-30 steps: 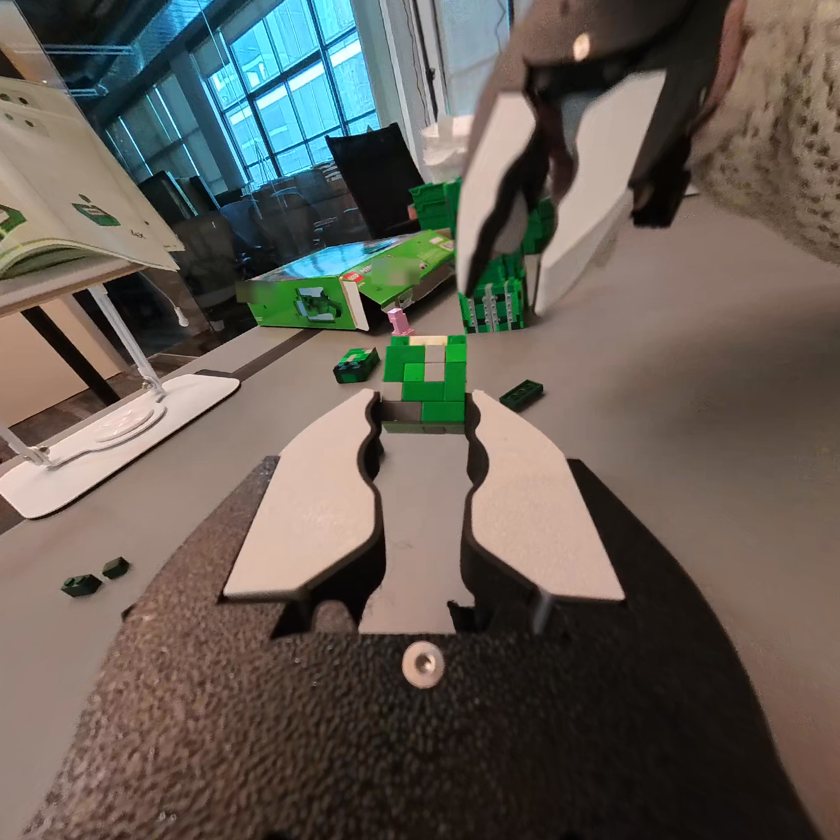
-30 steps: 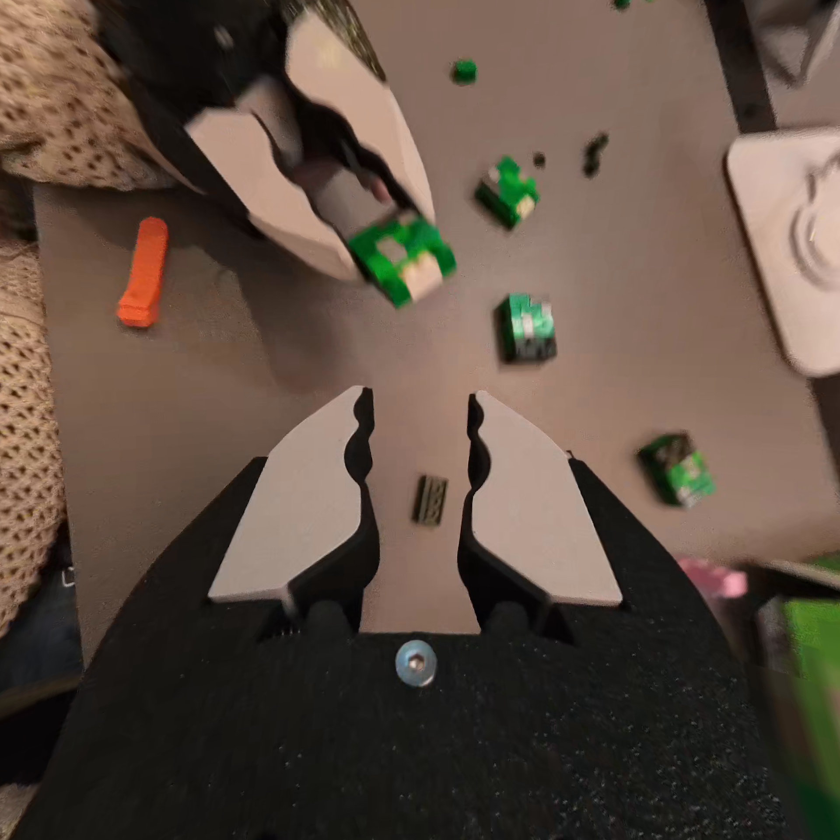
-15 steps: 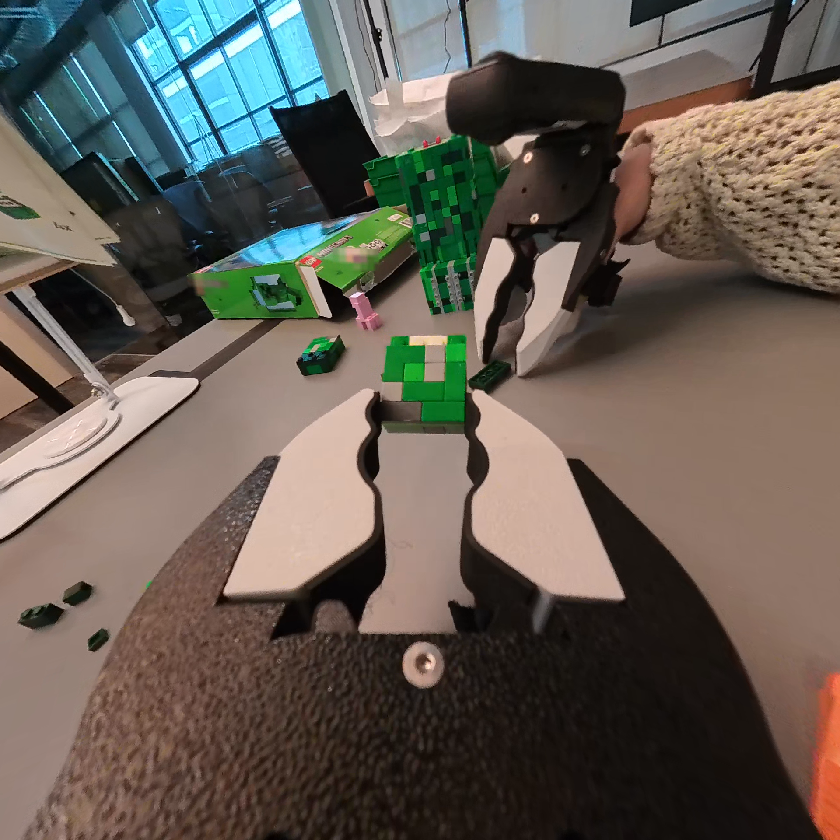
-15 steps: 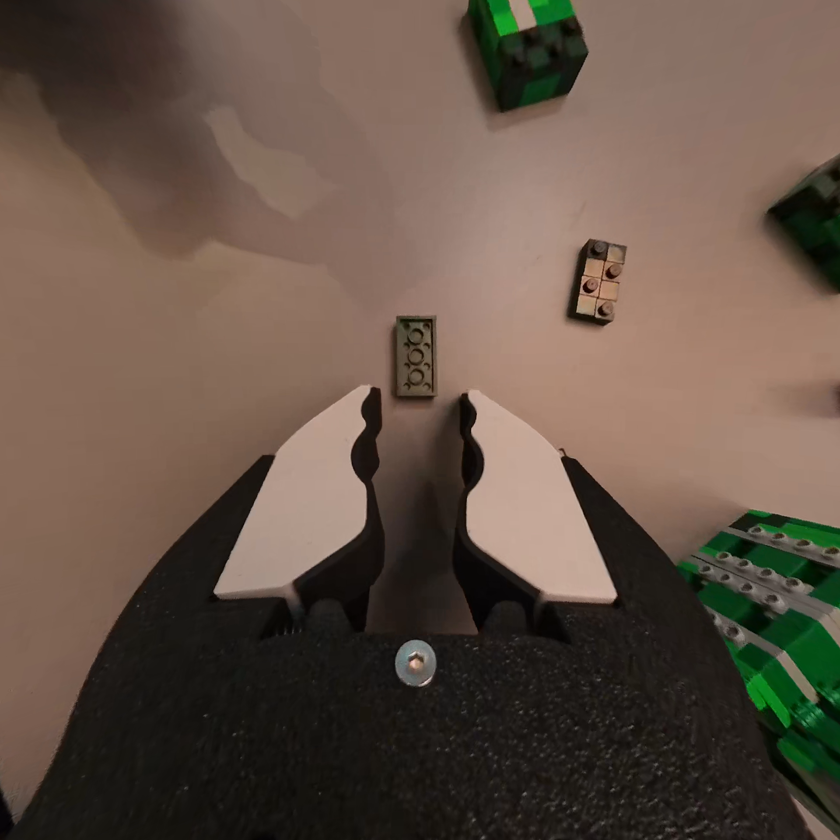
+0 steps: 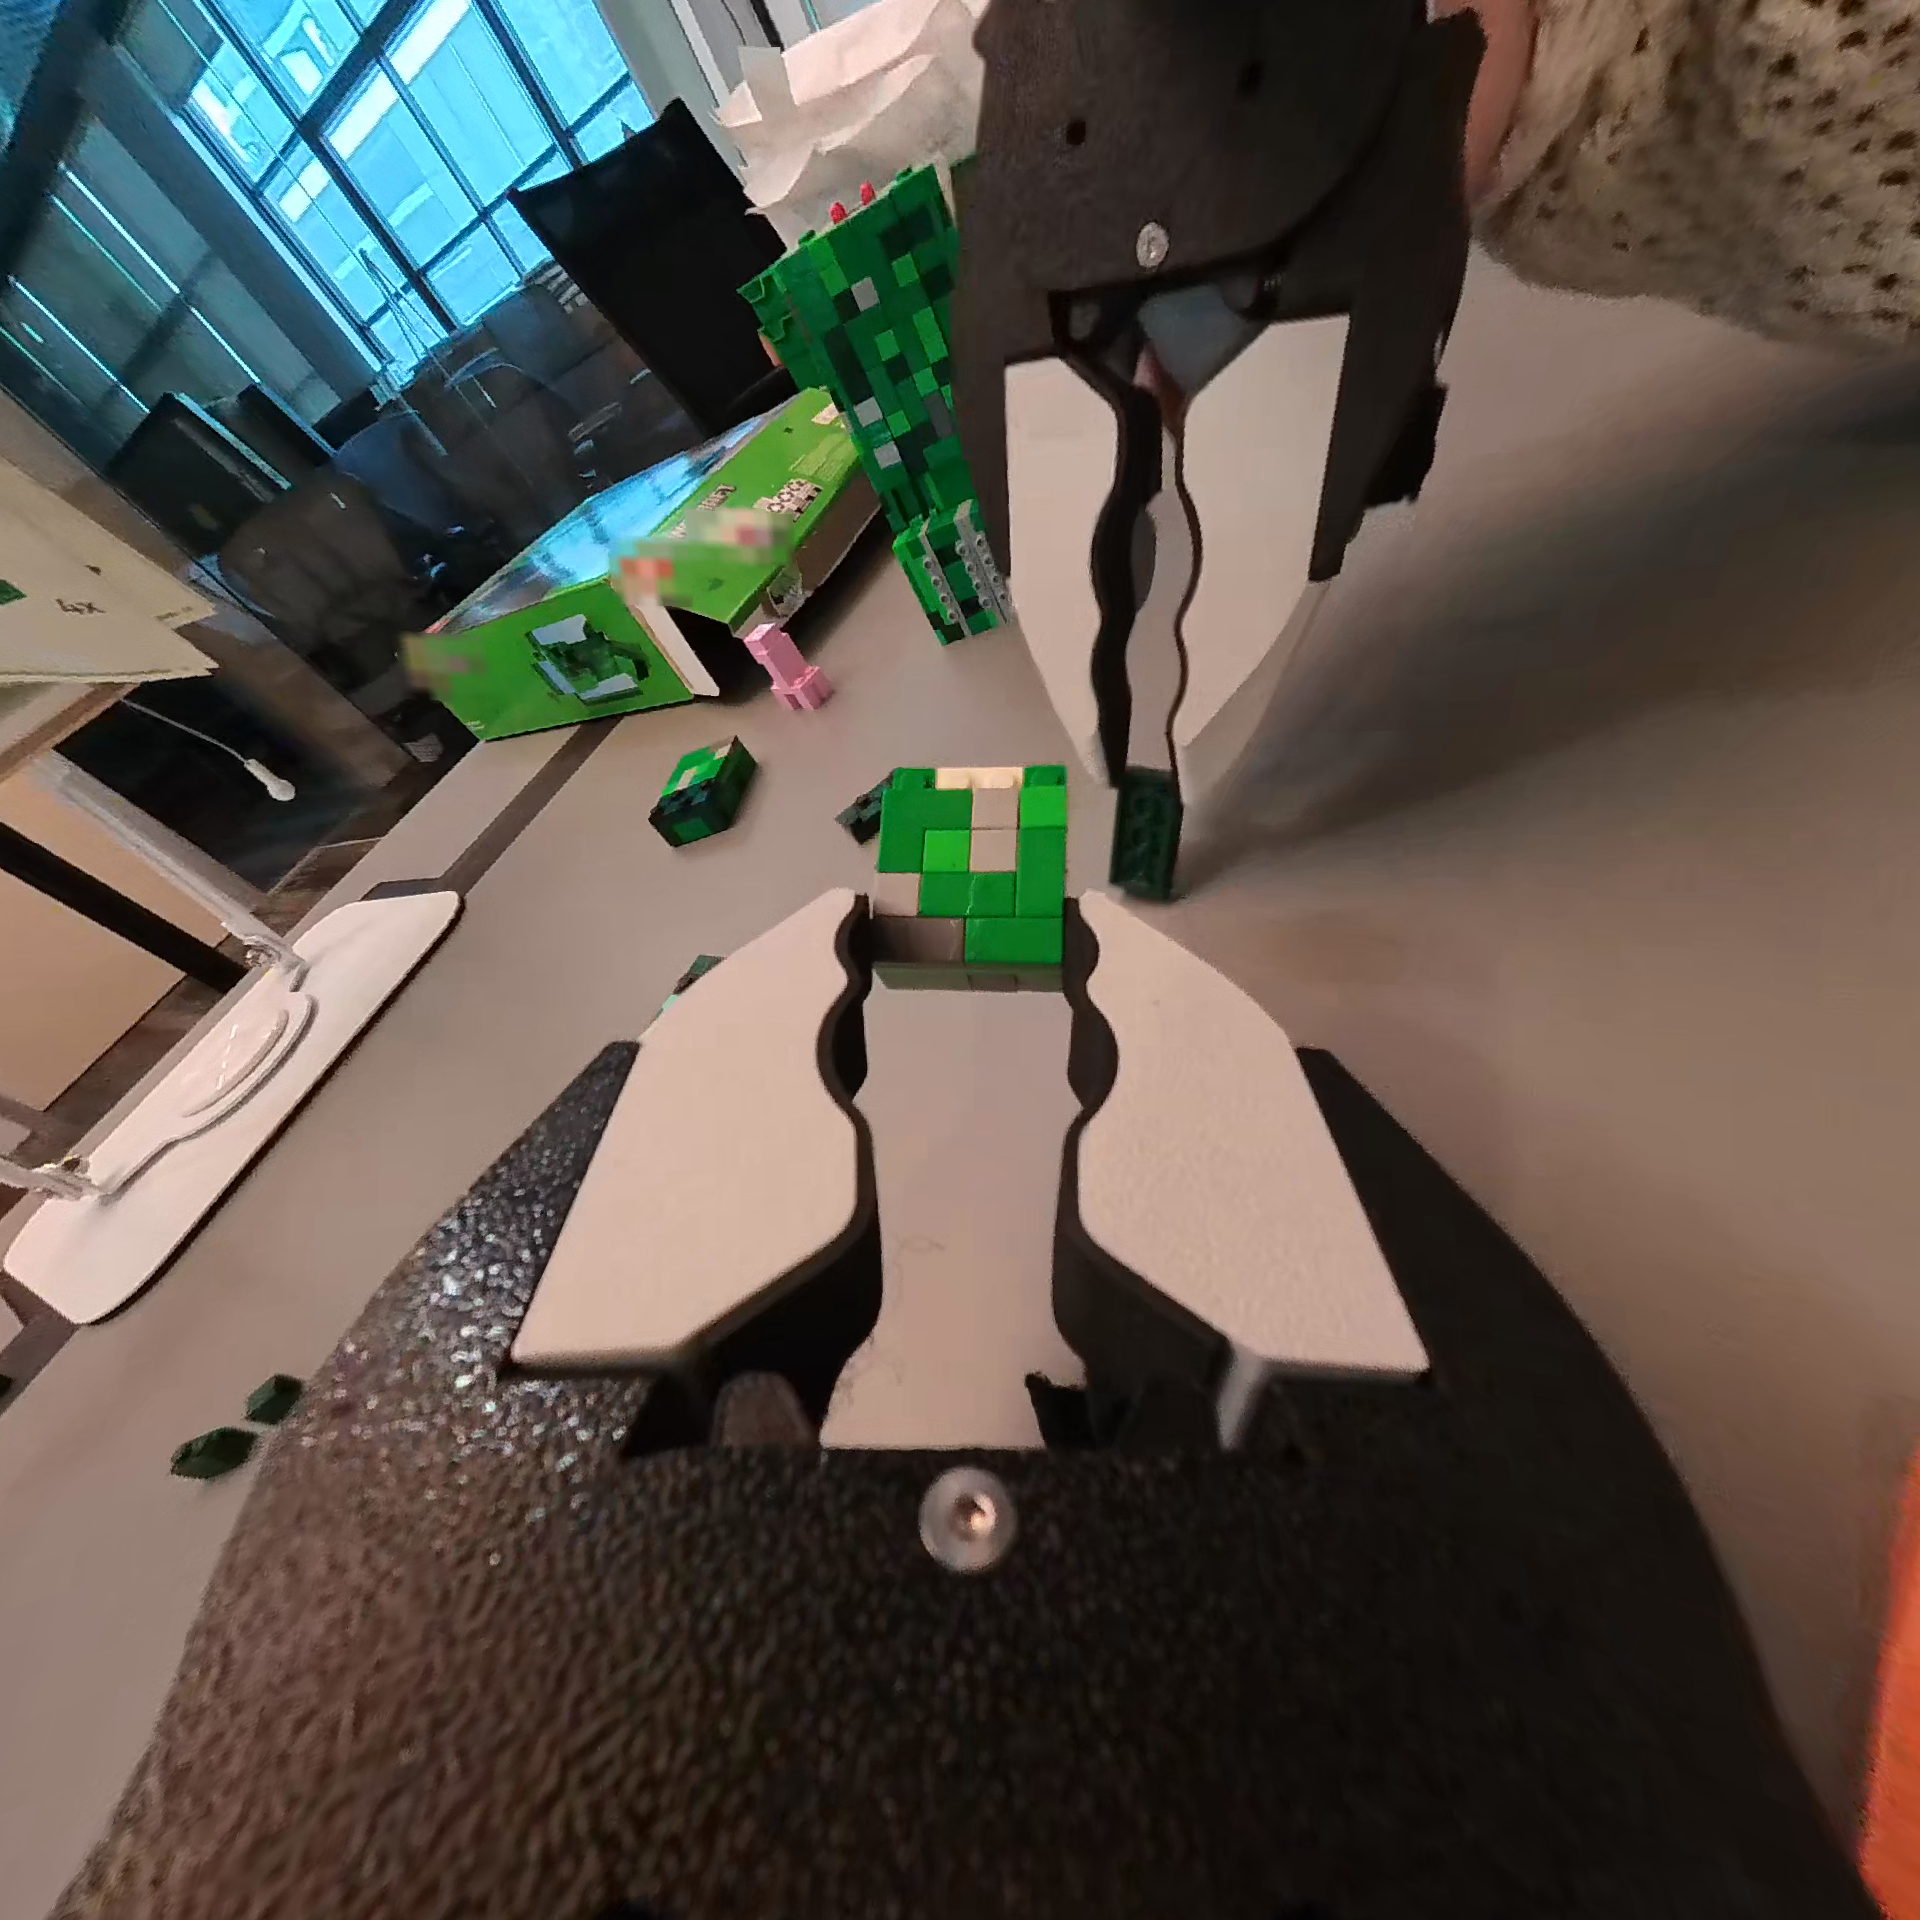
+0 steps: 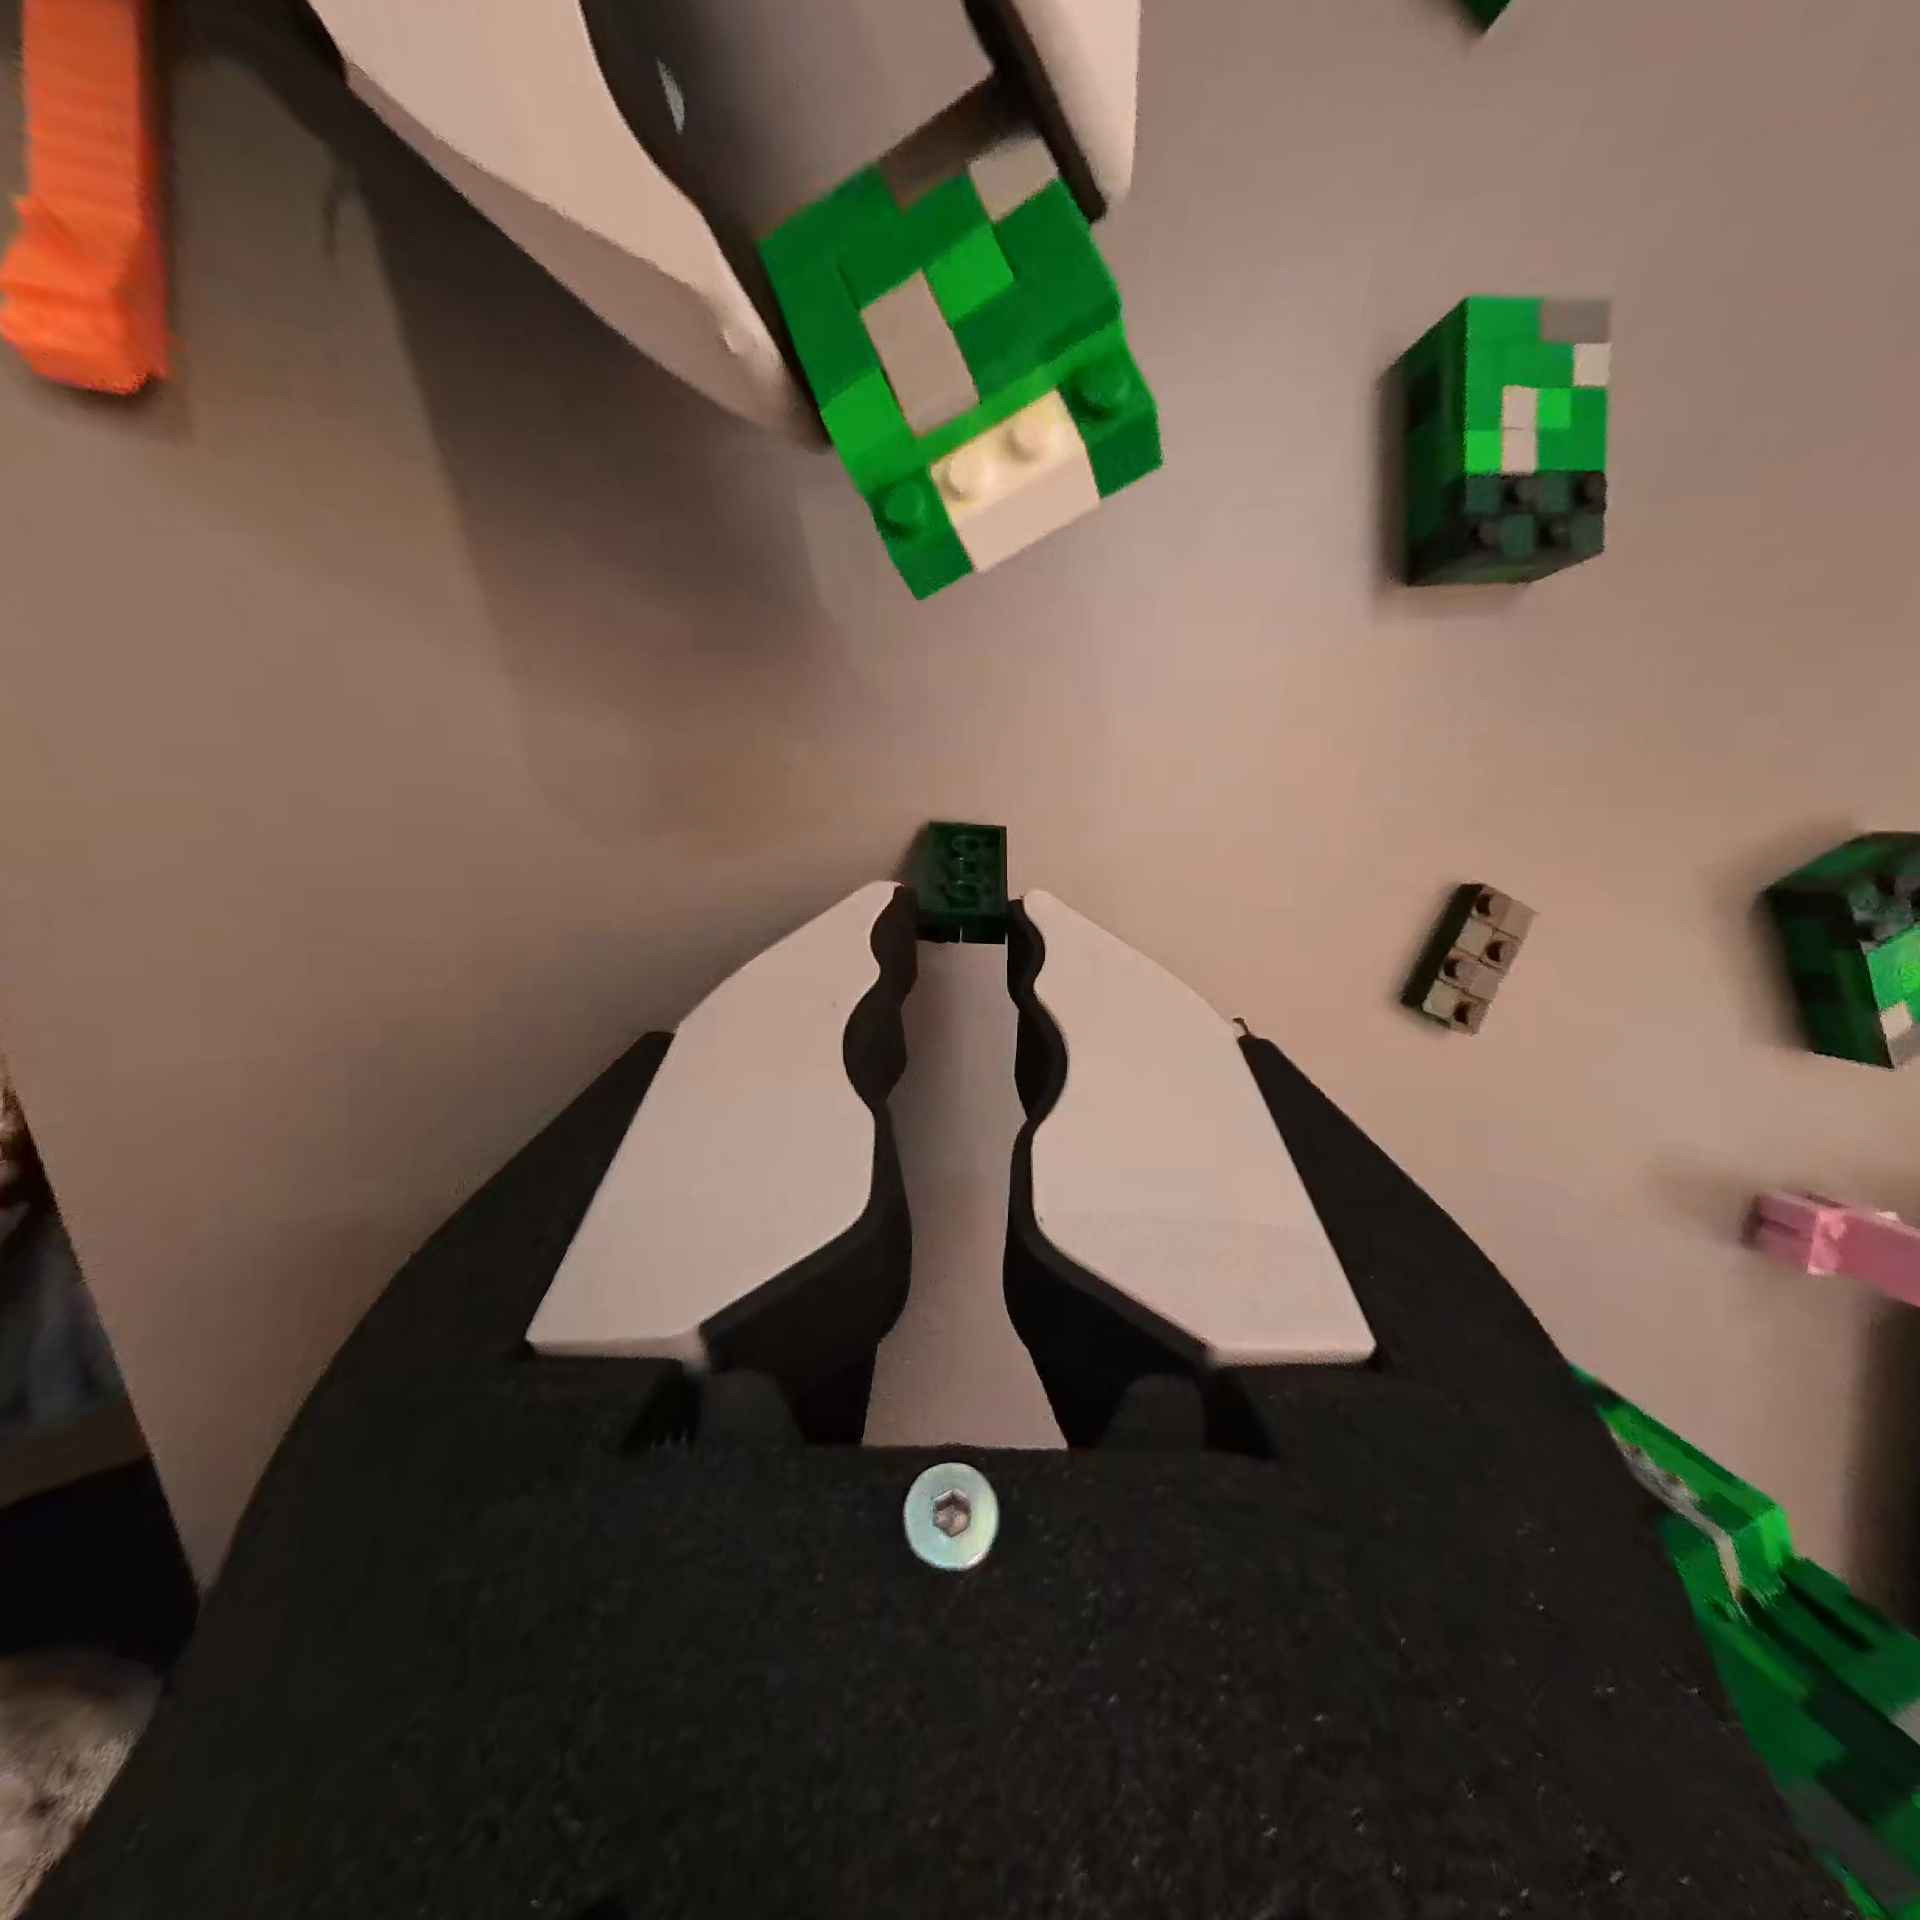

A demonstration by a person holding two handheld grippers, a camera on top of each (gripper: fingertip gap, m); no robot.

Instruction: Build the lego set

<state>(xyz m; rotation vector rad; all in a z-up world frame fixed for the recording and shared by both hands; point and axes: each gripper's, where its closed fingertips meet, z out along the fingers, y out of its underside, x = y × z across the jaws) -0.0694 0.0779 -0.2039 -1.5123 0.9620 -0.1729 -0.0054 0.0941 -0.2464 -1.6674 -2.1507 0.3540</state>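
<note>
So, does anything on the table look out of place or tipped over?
Yes. The green box lies on its side with its end flap open, beside the pink figure. Small dark green pieces lie scattered near the table edge.

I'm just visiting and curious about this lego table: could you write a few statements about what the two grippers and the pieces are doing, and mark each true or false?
1. The right gripper pinches a dark green plate. True.
2. The left gripper holds nothing. False: it grips a green block assembly.
3. The pink figure stands on top of the tall green model. False: it stands on the table beside the green box.
4. An orange tool lies on the table. True.
</note>
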